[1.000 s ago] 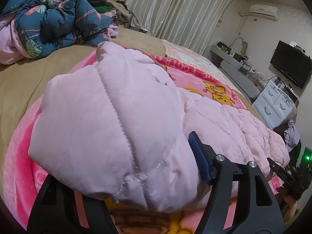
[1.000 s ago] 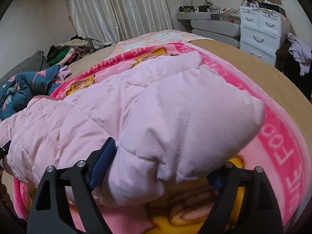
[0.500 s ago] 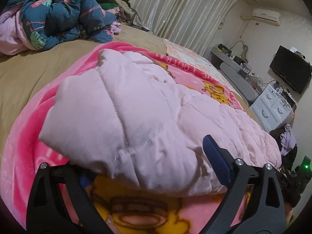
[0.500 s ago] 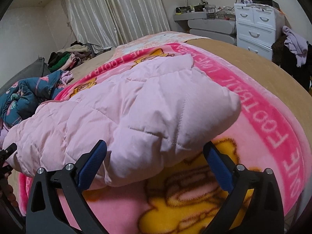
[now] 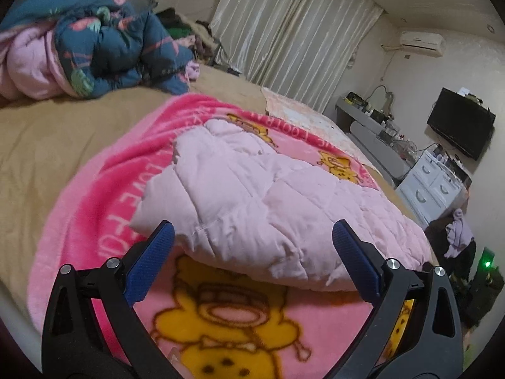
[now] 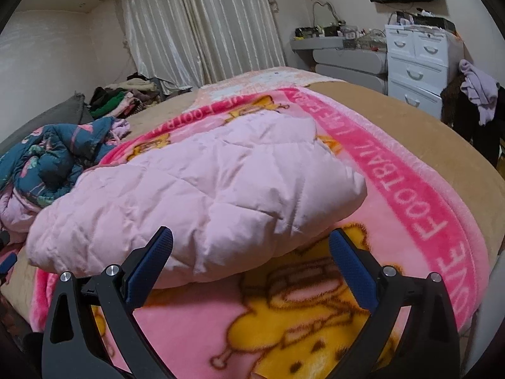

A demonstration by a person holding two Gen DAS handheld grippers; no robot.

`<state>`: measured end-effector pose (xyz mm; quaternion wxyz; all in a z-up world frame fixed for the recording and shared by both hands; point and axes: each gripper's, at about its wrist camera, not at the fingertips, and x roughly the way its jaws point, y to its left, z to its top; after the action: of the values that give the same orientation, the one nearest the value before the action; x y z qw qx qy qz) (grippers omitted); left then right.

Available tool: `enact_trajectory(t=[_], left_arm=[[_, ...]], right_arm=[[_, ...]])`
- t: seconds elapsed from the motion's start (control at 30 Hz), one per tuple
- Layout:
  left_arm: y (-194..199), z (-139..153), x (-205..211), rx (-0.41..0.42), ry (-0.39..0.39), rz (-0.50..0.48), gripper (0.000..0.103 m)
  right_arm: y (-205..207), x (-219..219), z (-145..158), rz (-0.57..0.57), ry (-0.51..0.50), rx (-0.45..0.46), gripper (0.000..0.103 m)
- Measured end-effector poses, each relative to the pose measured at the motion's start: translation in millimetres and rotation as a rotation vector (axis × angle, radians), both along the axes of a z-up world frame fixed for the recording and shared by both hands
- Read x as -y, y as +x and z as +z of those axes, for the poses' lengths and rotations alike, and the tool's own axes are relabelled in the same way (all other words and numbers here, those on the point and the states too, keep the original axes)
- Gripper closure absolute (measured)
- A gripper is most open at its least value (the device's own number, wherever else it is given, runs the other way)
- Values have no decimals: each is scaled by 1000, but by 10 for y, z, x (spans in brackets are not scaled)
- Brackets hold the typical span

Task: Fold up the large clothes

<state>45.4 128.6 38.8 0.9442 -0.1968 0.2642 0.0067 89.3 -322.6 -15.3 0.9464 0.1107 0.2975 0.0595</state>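
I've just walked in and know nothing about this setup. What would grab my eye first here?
Probably the puffy pale pink quilted jacket, lying folded in the middle of a bright pink cartoon blanket on the bed. Just in front of it, the left gripper and right gripper both stand open, holding nothing. A crumpled dark blue floral quilt sits further back.

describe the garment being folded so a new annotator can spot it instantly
Start at the bed with its tan cover, then find the bright pink cartoon blanket spread across it. Lying on that blanket is the pale pink quilted puffer coat. Unlike the crumpled navy floral quilt nearby, it is plain, stitched in squares and folded over.
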Motion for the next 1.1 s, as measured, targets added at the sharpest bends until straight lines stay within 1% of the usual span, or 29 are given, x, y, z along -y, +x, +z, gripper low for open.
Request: enact_trajectory(t=[0.23,0.53,0.67,0.83,0.93,1.0,1.1], left_arm=[[-231,91,158,13,76,-17,9],[-480,136,461,29,147,-75,9],[-552,88,568,22,177,-99,9],[-623,-30,651,-8,181,-110,9],[-635,-40,699,-16,190,-110,9],[-652,-37,723,-17,191,-114,9],[-675,-27,776,-17,198,-122,9]], right_arm=[[-350,-149,231,70,-55,78,4],[-813,-366,373,160,-146,157,4],[-945,-443,392,194,-184,164,4],[-1090,-577,365,200,-244,163,4],[-1158,-598,350,182,-235,161,4],[-1198,-618,355,196,-220,159,4],[-1235,-667,356,215,-237,162,4]])
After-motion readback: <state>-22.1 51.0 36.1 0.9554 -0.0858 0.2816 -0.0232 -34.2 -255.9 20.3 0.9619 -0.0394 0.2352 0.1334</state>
